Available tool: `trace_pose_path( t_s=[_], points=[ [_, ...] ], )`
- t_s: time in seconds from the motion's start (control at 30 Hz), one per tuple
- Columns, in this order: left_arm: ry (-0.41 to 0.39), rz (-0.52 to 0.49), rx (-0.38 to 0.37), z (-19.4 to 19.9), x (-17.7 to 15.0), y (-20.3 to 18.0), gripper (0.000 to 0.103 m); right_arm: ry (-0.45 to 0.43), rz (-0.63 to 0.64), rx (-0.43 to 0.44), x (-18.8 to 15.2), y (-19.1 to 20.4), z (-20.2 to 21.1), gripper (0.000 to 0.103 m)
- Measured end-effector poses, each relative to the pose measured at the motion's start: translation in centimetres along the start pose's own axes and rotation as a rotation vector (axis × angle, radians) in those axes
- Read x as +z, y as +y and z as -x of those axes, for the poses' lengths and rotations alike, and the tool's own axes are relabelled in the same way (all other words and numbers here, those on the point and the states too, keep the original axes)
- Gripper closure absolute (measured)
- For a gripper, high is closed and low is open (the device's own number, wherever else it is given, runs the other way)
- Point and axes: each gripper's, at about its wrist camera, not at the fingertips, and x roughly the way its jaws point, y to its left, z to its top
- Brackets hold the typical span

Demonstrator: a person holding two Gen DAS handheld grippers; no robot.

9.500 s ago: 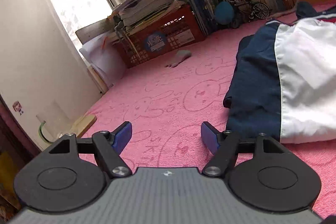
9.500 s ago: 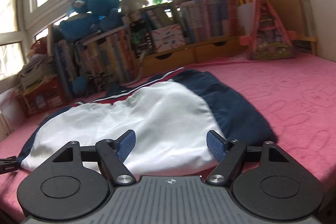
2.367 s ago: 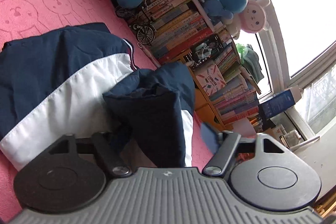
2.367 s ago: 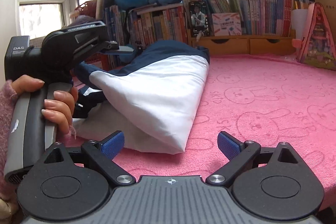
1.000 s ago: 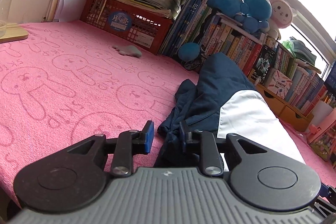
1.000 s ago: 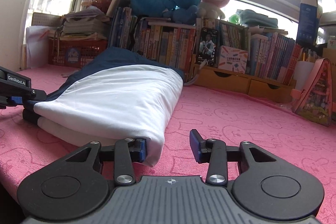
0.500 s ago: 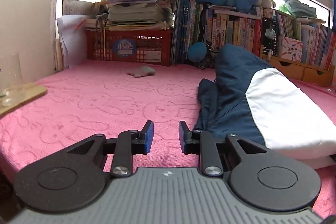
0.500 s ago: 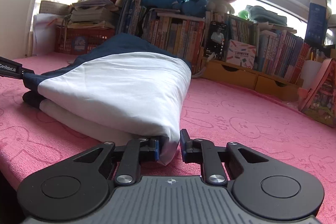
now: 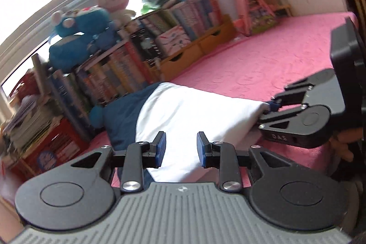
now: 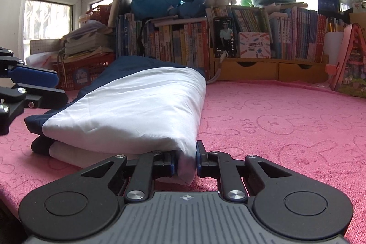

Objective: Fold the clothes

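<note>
Right gripper (image 10: 185, 162) pinches near corner of folded garment (image 10: 137, 106); white cloth bunched between blue pads, jaws nearly closed. Rest of navy-and-white bundle stretches ahead and left of jaws on pink bunny-print mat (image 10: 286, 125). Left gripper (image 9: 180, 150) holds nothing, jaws parted by moderate gap, white panel of garment visible between and beyond them. Bookshelf (image 10: 251, 42) far beyond both.

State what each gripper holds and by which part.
Right gripper: jaws shut on the folded garment's near white corner. Left gripper: open, holding nothing.
</note>
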Motion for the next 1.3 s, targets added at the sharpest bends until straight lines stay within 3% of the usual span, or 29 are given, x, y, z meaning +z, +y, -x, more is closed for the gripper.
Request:
trace_pose_path(
  t_s=[0.07,0.17,0.2,0.33,0.47,0.6,0.63,0.8,1.0,1.3],
  points=[
    [0.011,-0.079,-0.050,-1.0,0.1,-0.7,0.067,-0.005,-0.024,0.019,0.0,-0.4,0.0,0.085],
    [0.003,-0.175,-0.088,-2.0,0.2,-2.1,0.048,-0.012,-0.048,0.043,0.1,-1.0,0.2,0.085],
    [0.001,-0.201,-0.099,-2.4,0.2,-2.5,0.046,-0.014,-0.054,0.050,0.1,-1.1,0.2,0.085],
    [-0.001,-0.292,-0.129,-4.1,0.2,-3.9,0.046,-0.017,-0.067,0.065,0.1,-1.3,0.2,0.085],
    [0.013,-0.423,-0.098,-5.2,-0.9,-4.7,0.055,-0.019,-0.081,0.081,0.1,-1.6,0.2,0.085],
    [0.006,-0.489,-0.074,-5.8,-1.2,-5.4,0.055,-0.021,-0.088,0.091,0.0,-1.7,0.2,0.085],
    [0.002,-0.495,-0.070,-6.0,-1.2,-5.6,0.056,-0.021,-0.086,0.092,-0.1,-1.7,0.2,0.085],
    [0.020,-0.469,-0.043,-6.9,-0.9,-5.9,0.083,-0.011,-0.057,0.068,-0.2,-1.2,0.1,0.085],
    [0.082,-0.415,-0.011,-6.3,-1.0,-4.7,0.089,-0.014,-0.014,0.049,-0.5,-0.6,0.1,0.085],
    [0.291,-0.254,0.134,-4.8,-4.8,-0.2,0.093,-0.023,0.001,0.044,-0.6,-0.2,0.2,0.084]
  ],
)
